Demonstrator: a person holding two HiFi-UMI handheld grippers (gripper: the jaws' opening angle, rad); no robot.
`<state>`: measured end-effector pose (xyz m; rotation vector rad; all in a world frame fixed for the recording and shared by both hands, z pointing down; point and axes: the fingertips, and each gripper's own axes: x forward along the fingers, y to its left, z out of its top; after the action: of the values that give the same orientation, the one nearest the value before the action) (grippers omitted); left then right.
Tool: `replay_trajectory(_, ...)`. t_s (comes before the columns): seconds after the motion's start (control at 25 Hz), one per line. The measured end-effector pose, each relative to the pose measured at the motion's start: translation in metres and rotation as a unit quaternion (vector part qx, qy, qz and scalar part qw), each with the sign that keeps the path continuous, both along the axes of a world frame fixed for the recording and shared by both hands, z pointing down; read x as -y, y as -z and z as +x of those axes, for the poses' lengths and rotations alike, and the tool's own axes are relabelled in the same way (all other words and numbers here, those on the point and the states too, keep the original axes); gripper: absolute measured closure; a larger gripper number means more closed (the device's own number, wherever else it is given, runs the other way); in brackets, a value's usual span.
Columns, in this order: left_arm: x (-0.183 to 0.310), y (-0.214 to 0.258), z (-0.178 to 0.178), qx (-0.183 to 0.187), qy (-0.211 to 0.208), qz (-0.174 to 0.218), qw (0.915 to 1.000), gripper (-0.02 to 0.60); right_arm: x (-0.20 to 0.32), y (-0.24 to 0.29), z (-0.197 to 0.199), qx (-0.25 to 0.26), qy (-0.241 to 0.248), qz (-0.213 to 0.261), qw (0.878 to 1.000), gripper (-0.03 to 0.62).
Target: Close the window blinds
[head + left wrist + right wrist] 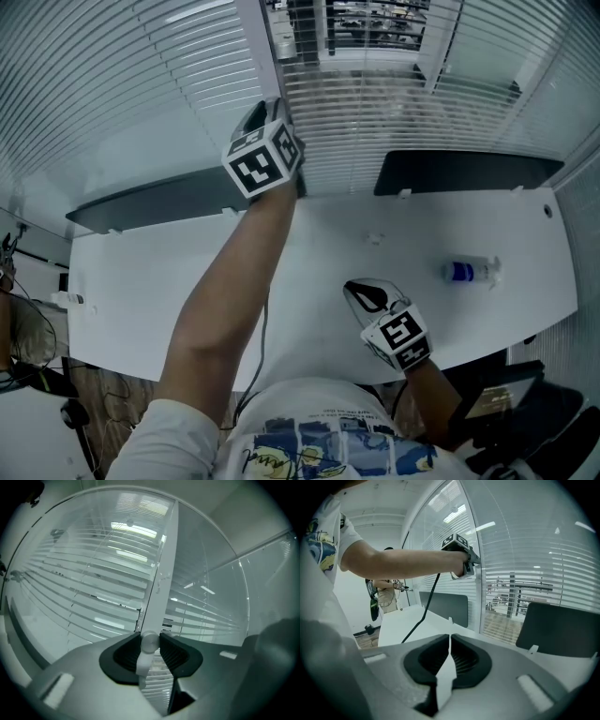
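Nearest, low over the white desk [281, 253], right gripper [449, 639] with jaws pressed together, empty. Farther out, by the window post, left gripper [150, 644] pinching the blinds' thin white wand [144, 660], round-knobbed. Beyond, blinds [394, 122] covering the window: white horizontal slats, gaps showing outdoors.

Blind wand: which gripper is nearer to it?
Left. The left gripper is closed on the wand at the window blinds; the right gripper hangs low over the white table, well short of the window, jaws together, empty.
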<state>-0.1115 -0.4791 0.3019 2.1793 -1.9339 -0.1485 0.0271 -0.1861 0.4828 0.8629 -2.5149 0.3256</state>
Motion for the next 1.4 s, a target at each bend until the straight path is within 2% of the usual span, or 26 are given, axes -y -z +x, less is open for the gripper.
replay_trajectory(0.12, 0.001, -0.001, 0.002, 0.055, -0.011, 0.003, 0.9984, 0.442, 0.000, 0.001, -0.001, 0.001, 0.001, 0.000, 1.000, 0.582)
replay_trajectory(0.2, 0.000, 0.000, 0.005, 0.129, -0.022, 0.008, 0.9914, 0.439, 0.000, 0.002, -0.001, 0.002, 0.003, 0.001, 1.000, 0.582)
replay_trajectory(0.24, -0.001, 0.000, 0.007, 0.174, -0.028, 0.013, 0.9843, 0.419, 0.000, 0.003, -0.001, 0.002, 0.002, 0.002, 1.000, 0.582)
replay_trajectory(0.32, -0.004, 0.001, 0.012, 0.266, -0.043, 0.025, 0.9626, 0.411, 0.001, 0.003, -0.001, 0.002, 0.001, 0.003, 1.000, 0.582)
replay_trajectory(0.4, -0.006, -0.001, 0.016, 0.361, -0.058, 0.034, 0.9302, 0.403, 0.000, 0.002, -0.001, 0.002, 0.000, 0.003, 1.000, 0.582)
replay_trajectory(0.48, -0.009, -0.006, 0.019, 0.454, -0.070, 0.044, 0.8871, 0.403, 0.000, 0.003, -0.001, 0.003, 0.001, 0.003, 1.000, 0.582)
replay_trajectory(0.56, -0.010, -0.010, 0.022, 0.529, -0.081, 0.055, 0.8429, 0.403, 0.000, 0.003, -0.002, 0.004, 0.002, 0.003, 1.000, 0.582)
replay_trajectory(0.72, -0.012, -0.007, 0.024, 0.633, -0.088, 0.081, 0.7651, 0.403, -0.001, 0.005, -0.003, 0.005, 0.002, 0.002, 1.000, 0.582)
replay_trajectory(0.88, -0.009, -0.008, 0.031, 0.727, -0.096, 0.089, 0.6743, 0.403, -0.003, 0.011, -0.002, 0.003, 0.001, 0.001, 1.000, 0.582)
replay_trajectory(0.92, -0.008, -0.010, 0.032, 0.743, -0.100, 0.087, 0.6562, 0.403, -0.003, 0.011, -0.002, 0.003, 0.001, 0.001, 1.000, 0.582)
replay_trajectory(0.96, -0.006, -0.013, 0.033, 0.755, -0.103, 0.084, 0.6425, 0.403, -0.003, 0.011, -0.002, 0.004, 0.001, 0.001, 1.000, 0.582)
replay_trajectory(1.08, -0.005, -0.019, 0.030, 0.779, -0.109, 0.075, 0.6124, 0.403, -0.004, 0.011, -0.001, 0.004, 0.000, 0.002, 1.000, 0.582)
replay_trajectory(1.24, -0.002, -0.019, 0.026, 0.818, -0.105, 0.064, 0.5622, 0.405, -0.005, 0.009, 0.001, 0.002, -0.001, 0.000, 1.000, 0.582)
replay_trajectory(1.28, -0.001, -0.018, 0.026, 0.823, -0.107, 0.063, 0.5544, 0.406, -0.005, 0.009, 0.001, 0.002, -0.001, -0.001, 1.000, 0.582)
replay_trajectory(1.32, -0.001, -0.017, 0.026, 0.825, -0.108, 0.063, 0.5508, 0.413, -0.005, 0.009, 0.000, 0.003, 0.000, -0.001, 1.000, 0.582)
replay_trajectory(1.4, 0.000, -0.016, 0.026, 0.823, -0.106, 0.064, 0.5543, 0.451, -0.004, 0.006, -0.002, 0.004, 0.001, 0.000, 1.000, 0.582)
